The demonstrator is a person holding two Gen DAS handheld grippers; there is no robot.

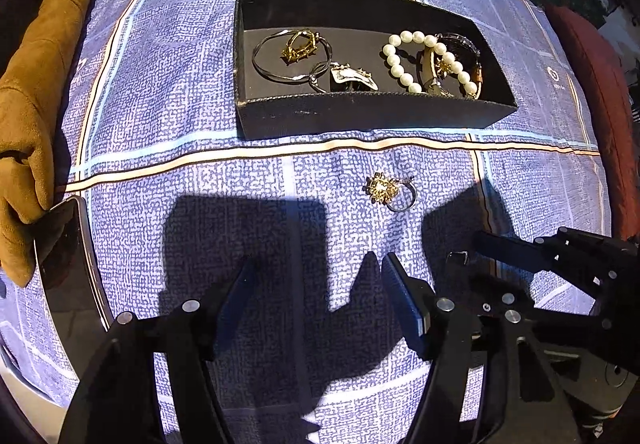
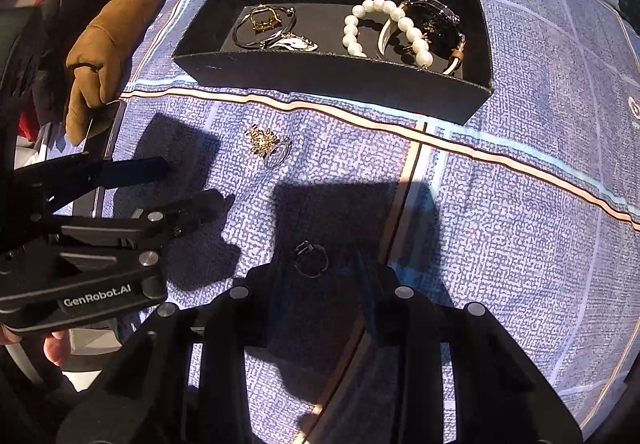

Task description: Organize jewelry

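Observation:
A black open box (image 1: 360, 115) (image 2: 320, 73) on the blue checked cloth holds a pearl bracelet (image 1: 404, 71) (image 2: 352, 31), bangles and gold pieces. A gold flower ring (image 1: 390, 189) (image 2: 270, 145) lies on the cloth in front of the box. A second, dark ring (image 2: 311, 262) lies in shadow between my right gripper's fingers (image 2: 316, 276), which stand open around it. My left gripper (image 1: 316, 276) is open and empty, short of the gold ring. The right gripper shows at the right of the left wrist view (image 1: 480, 256).
A phone (image 1: 68, 260) (image 2: 102, 147) lies at the cloth's left edge beside a brown suede cushion (image 1: 40, 83) (image 2: 120, 23). A red cushion (image 1: 592, 103) sits at the right.

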